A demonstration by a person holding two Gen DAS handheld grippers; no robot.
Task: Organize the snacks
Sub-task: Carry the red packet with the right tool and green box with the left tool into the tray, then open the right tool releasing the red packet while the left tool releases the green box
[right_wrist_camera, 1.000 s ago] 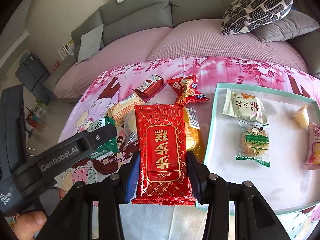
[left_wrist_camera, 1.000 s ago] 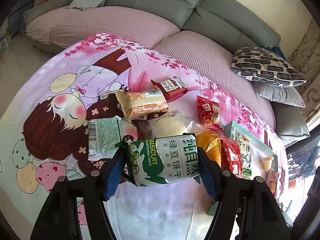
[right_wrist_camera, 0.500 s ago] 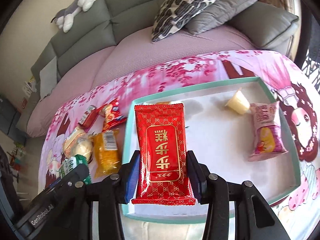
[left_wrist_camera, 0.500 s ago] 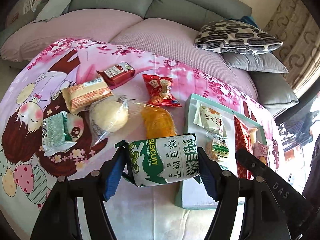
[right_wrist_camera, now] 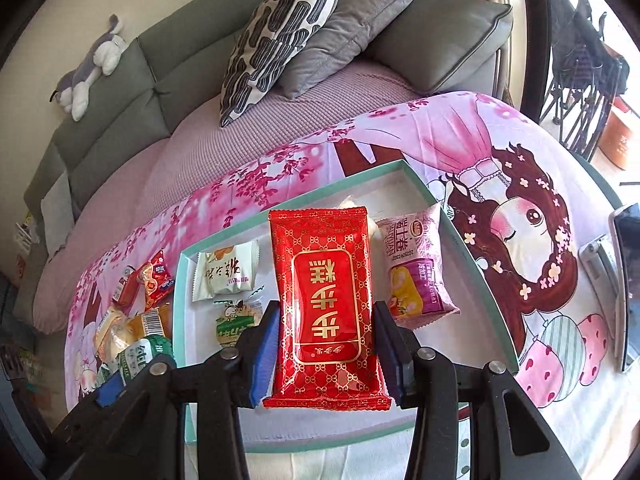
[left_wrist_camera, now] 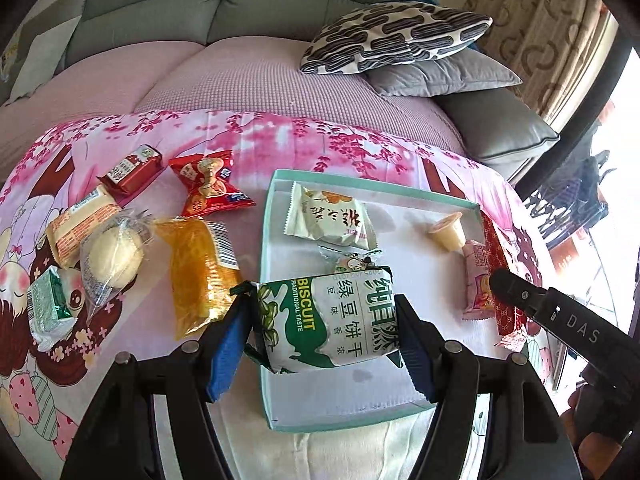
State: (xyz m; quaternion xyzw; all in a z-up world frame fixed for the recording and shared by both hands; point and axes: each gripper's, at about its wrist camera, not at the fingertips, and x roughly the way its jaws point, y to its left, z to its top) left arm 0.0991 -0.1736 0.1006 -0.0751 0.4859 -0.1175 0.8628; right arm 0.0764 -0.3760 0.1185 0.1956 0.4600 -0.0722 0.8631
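Blue pads of the left gripper are clamping a green-and-white biscuit pack across its width, one pad on each short side, the printed face turned toward the camera. It is bulging between the jaws, so it is probably a light, air-filled pouch with brittle biscuits inside; a hard squeeze could crush them, and the glossy film could slide if the grip is loosened. The sides where the pads are sitting look like the sensible hold.

The right gripper is pinching a red foil cake packet at its lower half, jaws pressed against both long edges, most of the packet standing out beyond the fingertips. It is looking flat and fairly stiff, light, with slick foil; holding low on the long edges is keeping it from flopping.

Just beyond both sets of jaws, the mint-rimmed white tray is lying under the two held packs. Farther in it are resting a pale cream wrapper, a small jelly cup and a pink pouch. Outward to the left of the left jaws, on the pink cartoon cloth, an orange bag, a round bun in clear wrap and a red candy-style packet are waiting loose.
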